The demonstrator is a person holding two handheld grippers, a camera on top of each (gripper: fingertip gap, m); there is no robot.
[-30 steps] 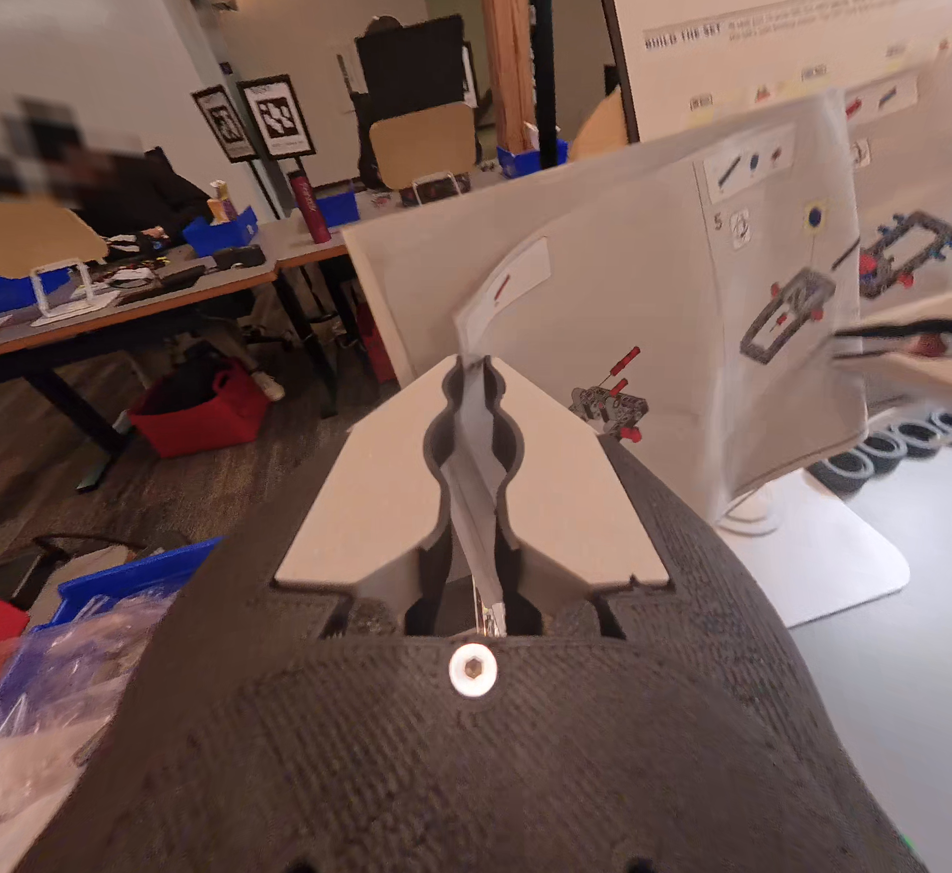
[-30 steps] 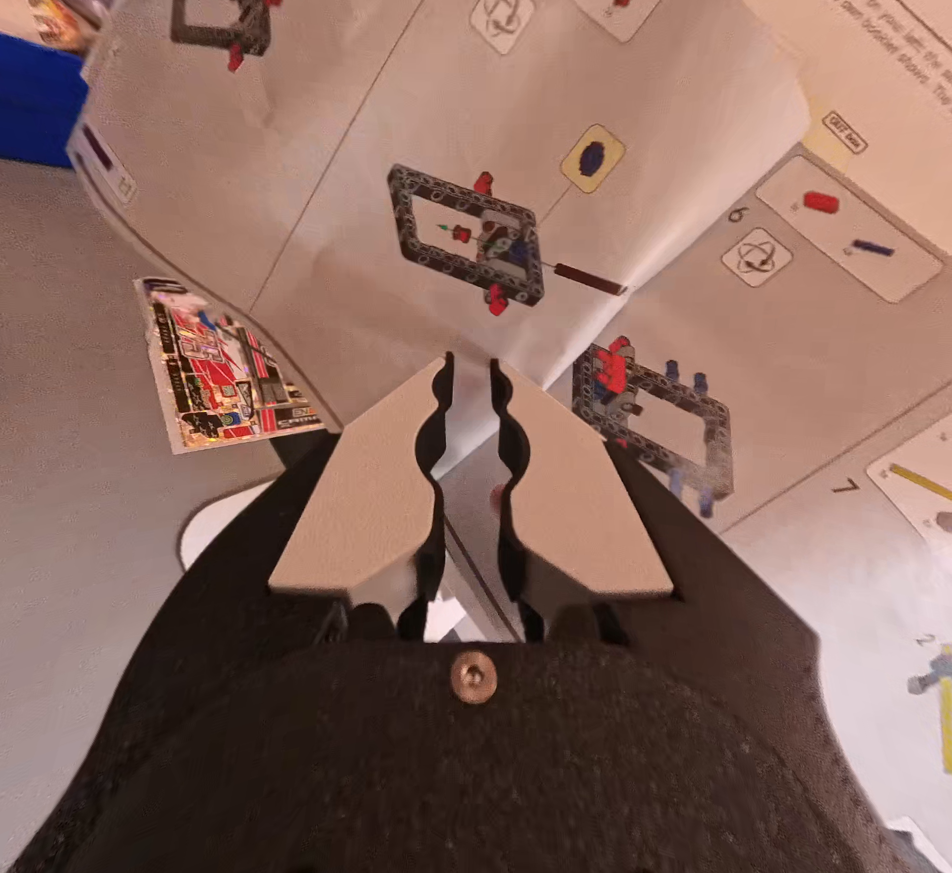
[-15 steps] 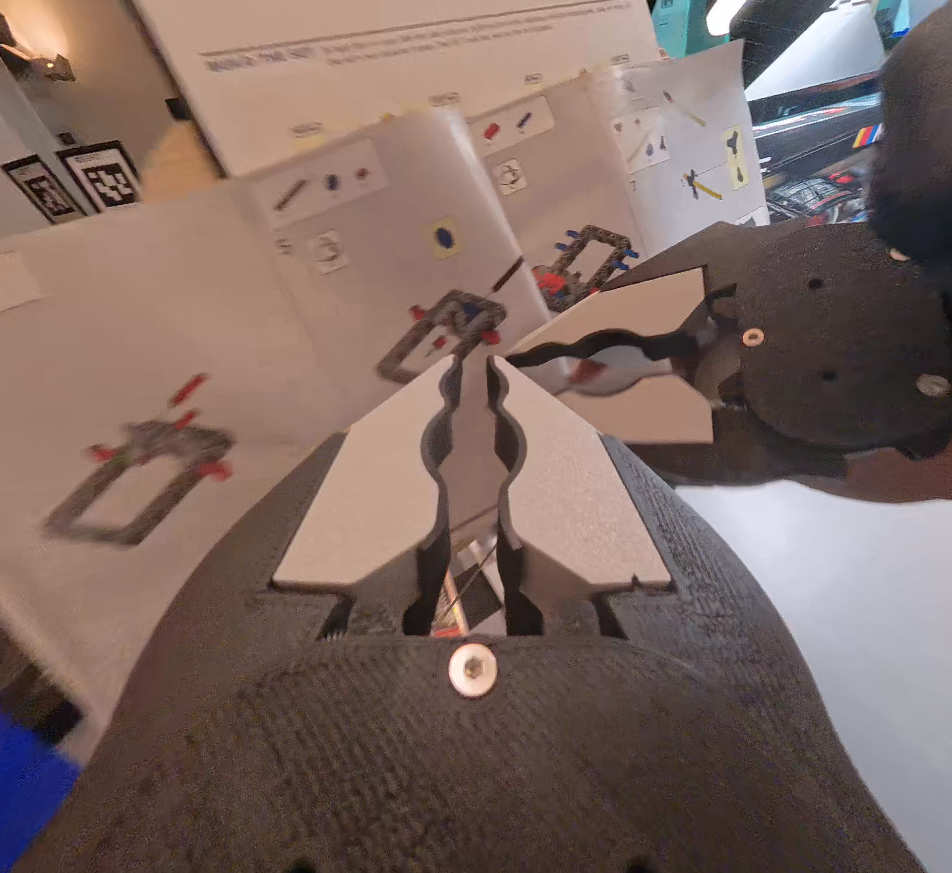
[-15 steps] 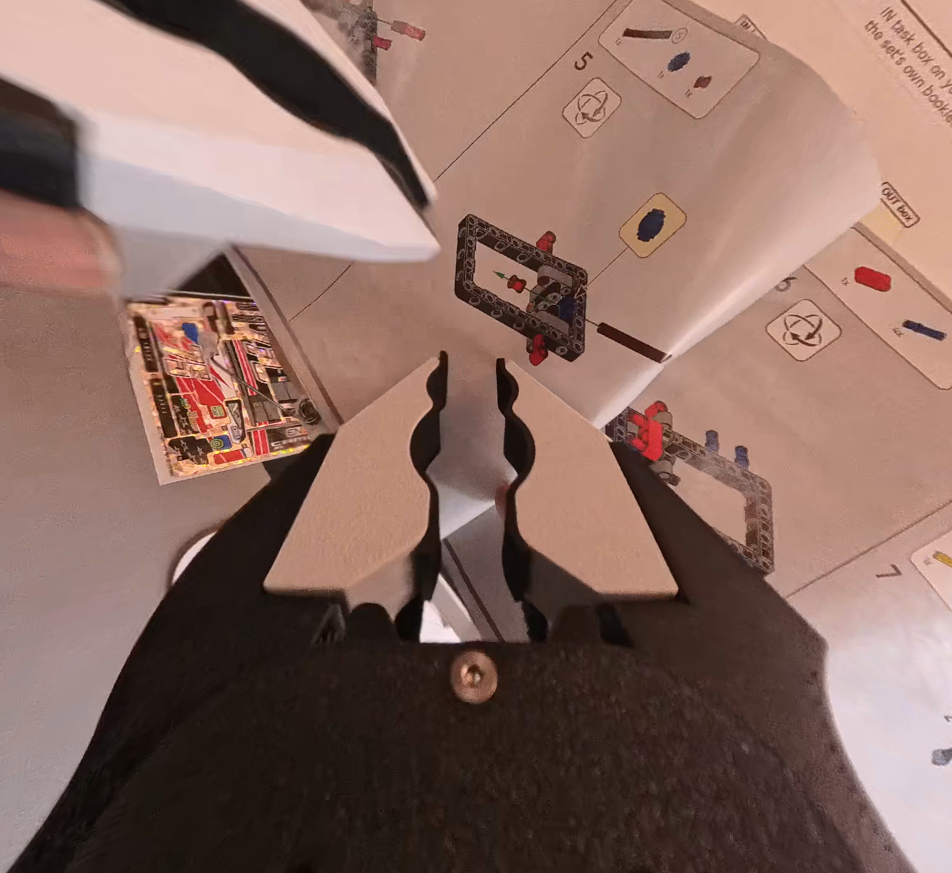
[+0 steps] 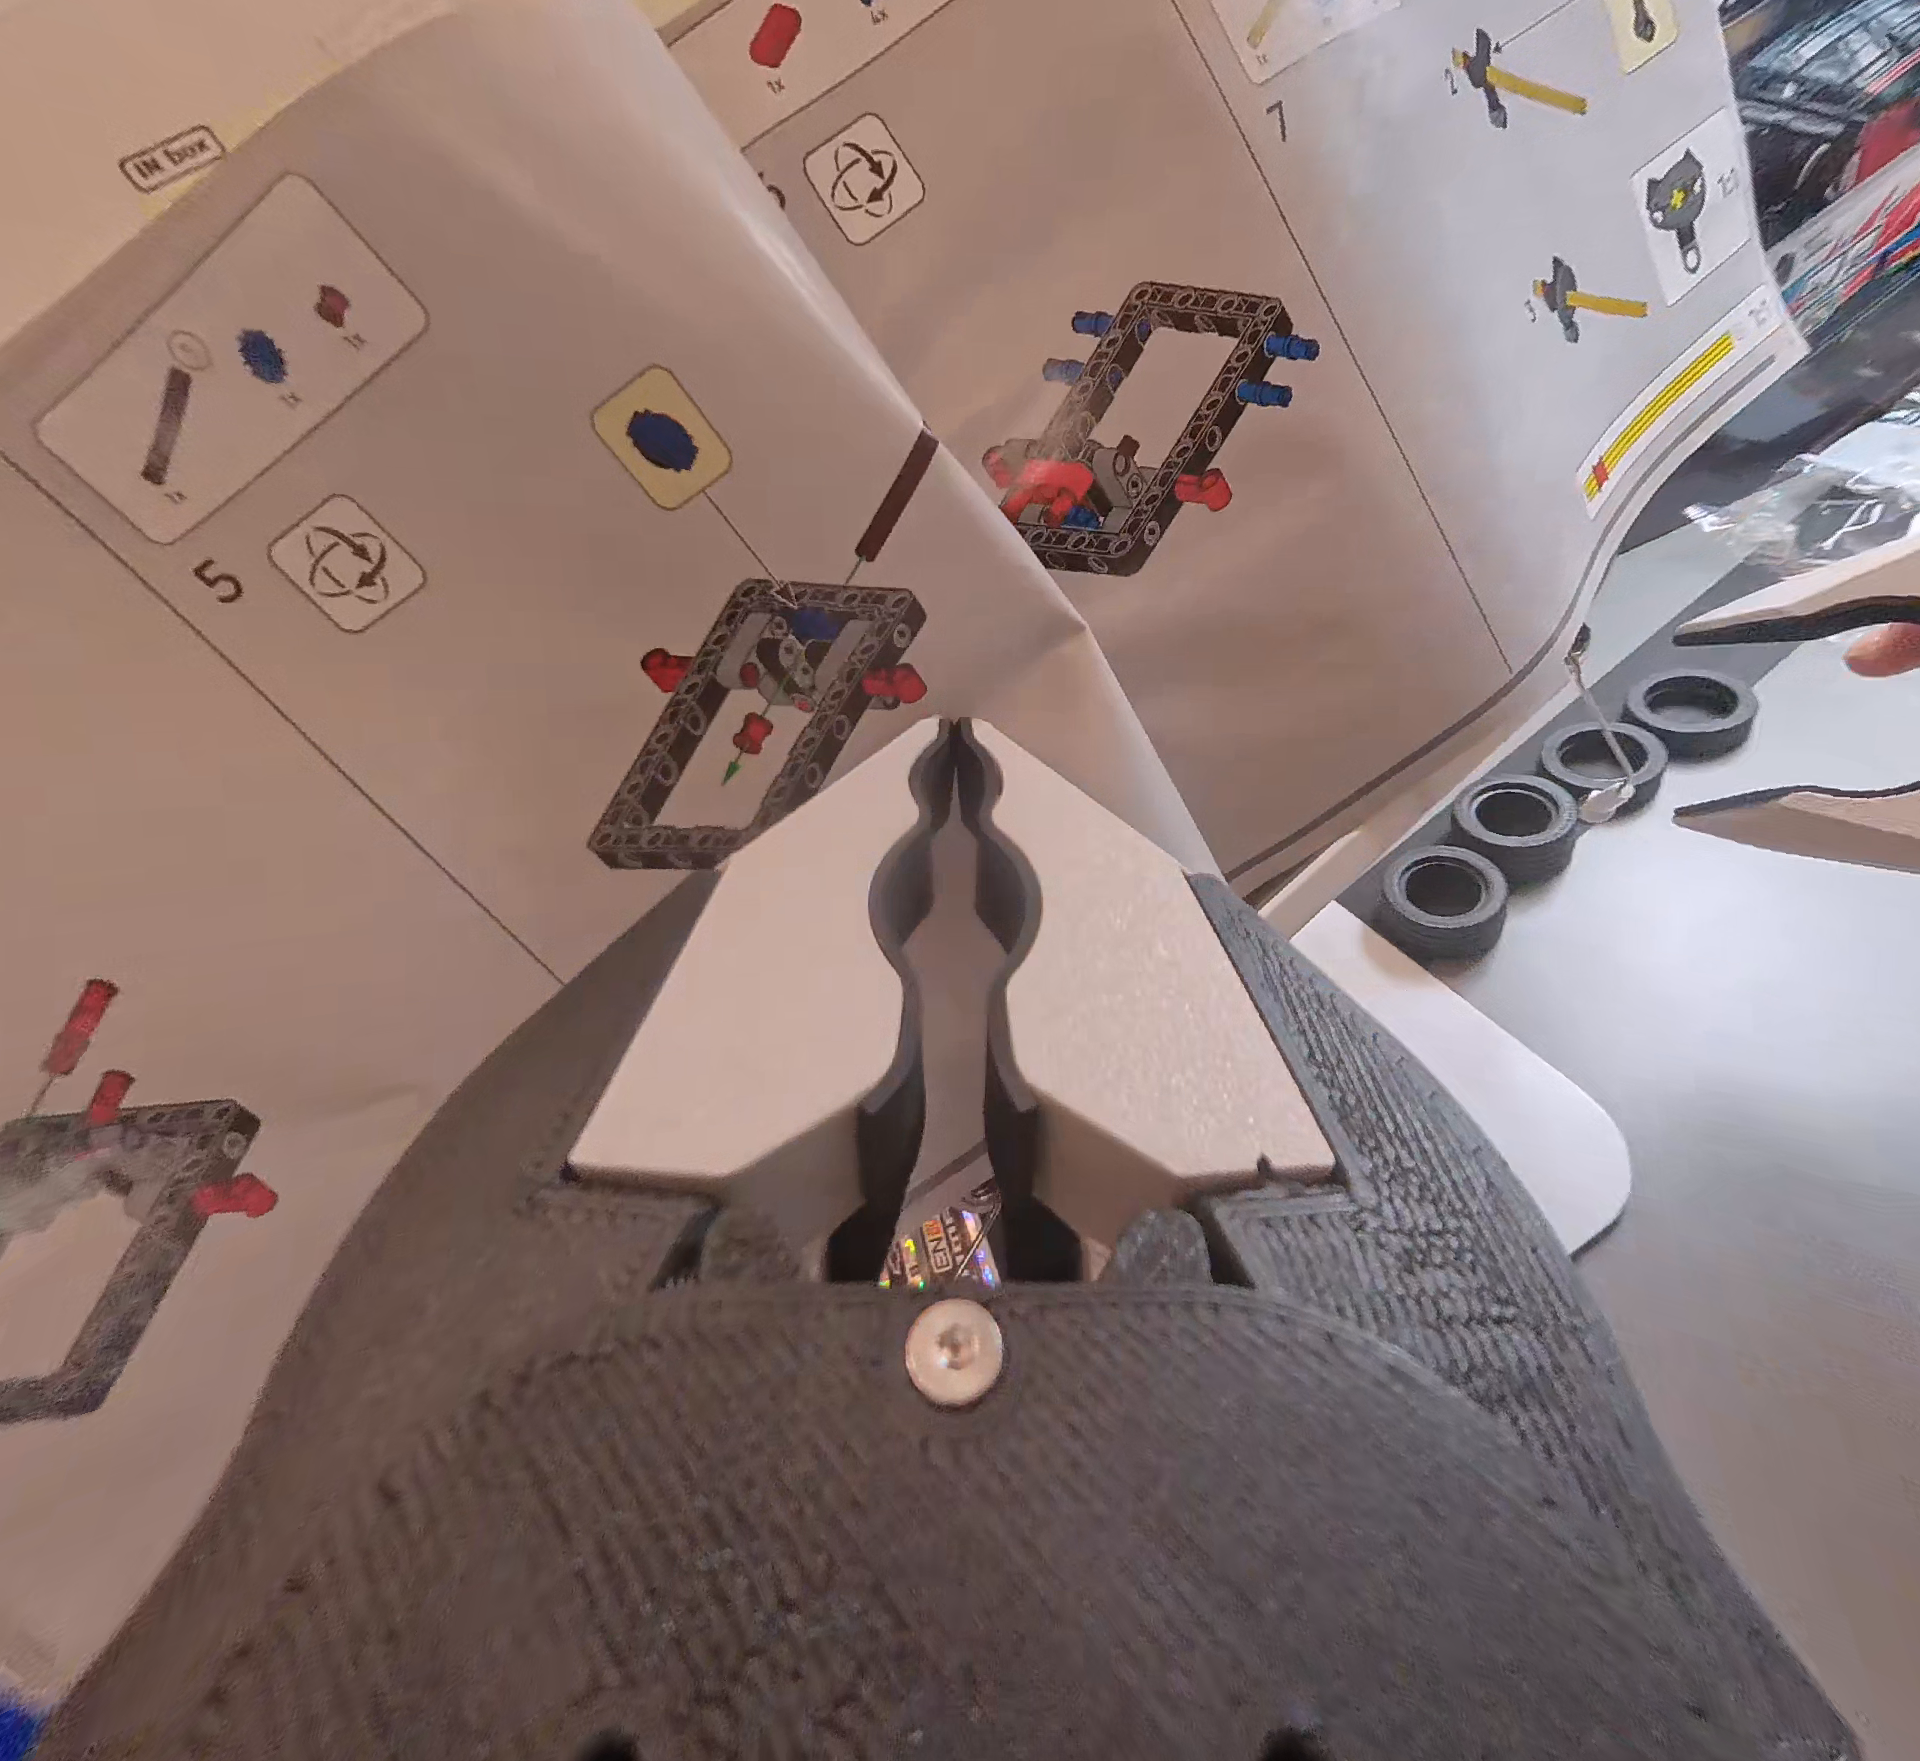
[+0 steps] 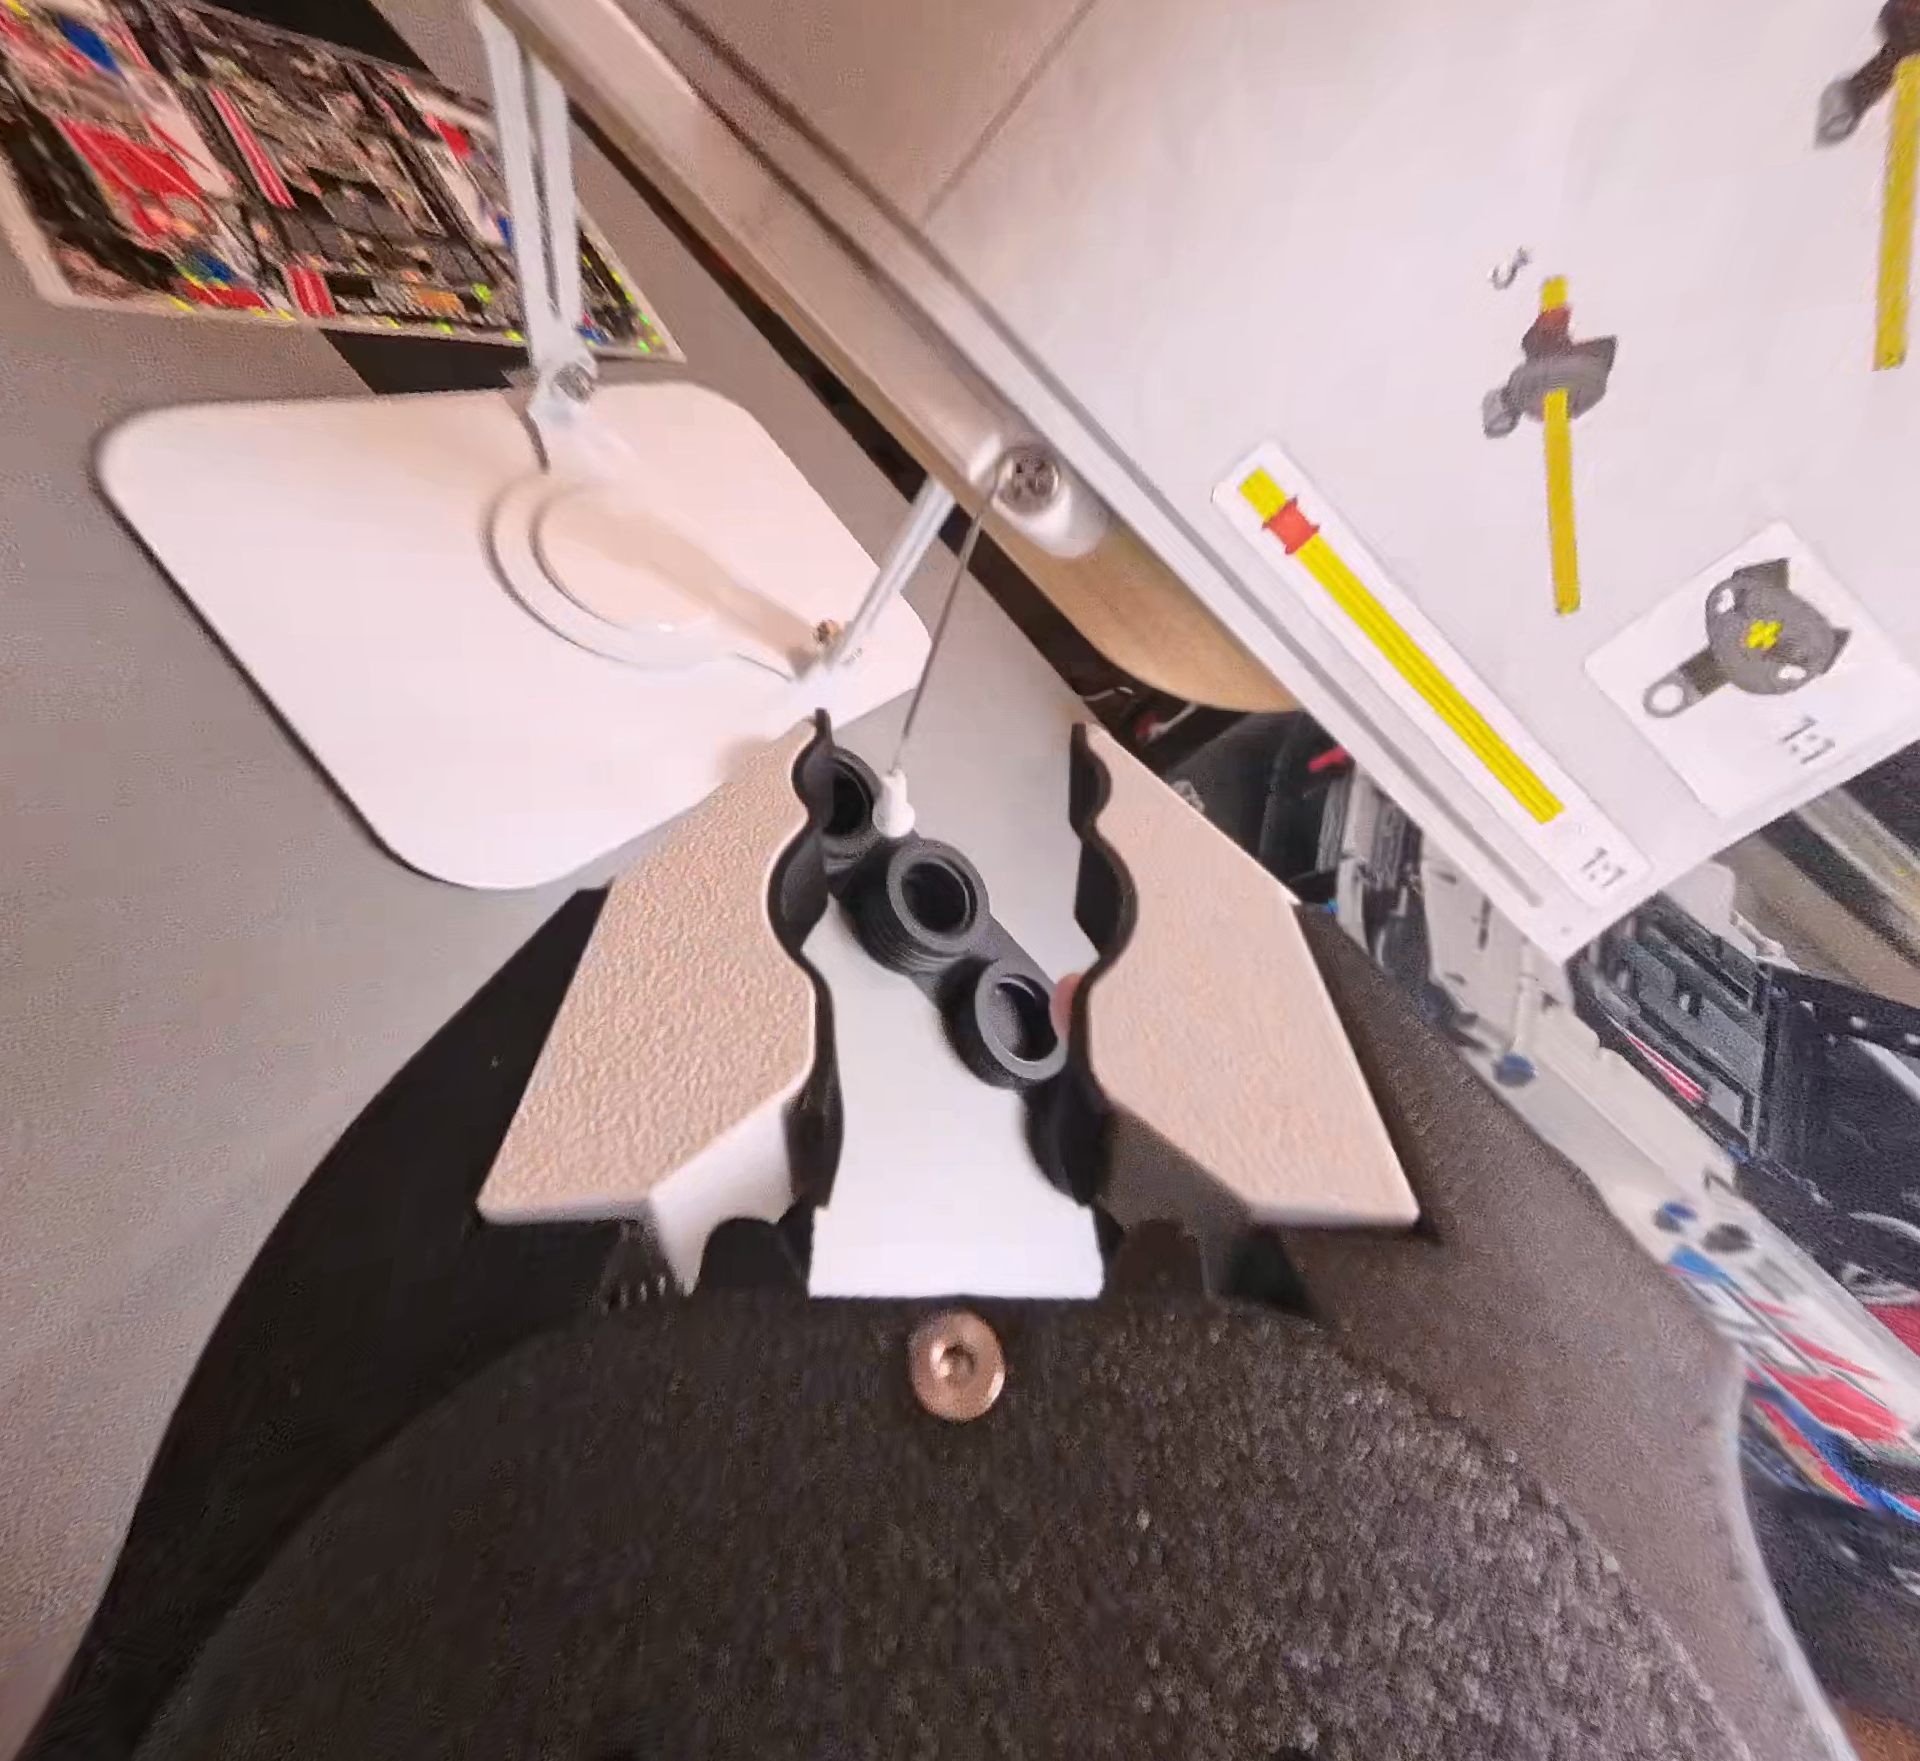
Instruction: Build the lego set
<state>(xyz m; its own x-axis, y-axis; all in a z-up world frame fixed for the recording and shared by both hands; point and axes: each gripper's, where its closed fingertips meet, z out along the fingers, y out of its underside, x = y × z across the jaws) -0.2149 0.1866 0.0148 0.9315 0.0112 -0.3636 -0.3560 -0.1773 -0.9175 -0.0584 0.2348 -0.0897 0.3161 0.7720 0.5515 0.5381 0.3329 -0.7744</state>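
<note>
Right at the tip of my left tongs (image 5: 954, 735) sits the lower corner of a loose page of the instruction booklet (image 5: 499, 423); the tips are pressed together w/ almost no gap, and the paper edge seems pinched there, tho I can't tell for sure that it's gripped. That page curls off the booklet, which is propped on a white stand (image 5: 1496, 1098) w/ a flat base on the grey worktop (image 5: 1766, 1192). The pages show printed build steps: dark frames w/ red and blue pins. To the right of the stand base, four black lego tyres (image 5: 1512, 818) lie in a diagonal row on the worktop, each just beside the next. Farther right, my right tongs (image 5: 1813, 714) come in from the edge, fingers apart. From the right wrist view, the right tongs (image 6: 951, 755) are wide open, holding nothing, w/ tyres (image 6: 935, 901) visible in the gap beneath them, not touching as far as I can see. The stand base (image 6: 312, 589) is left of them, a colourful sticker sheet (image 6: 260, 184) lies far left on the worktop (image 6: 208, 984), and the booklet's right page (image 6: 1455, 257) w/ yellow axle drawings hangs above.
</note>
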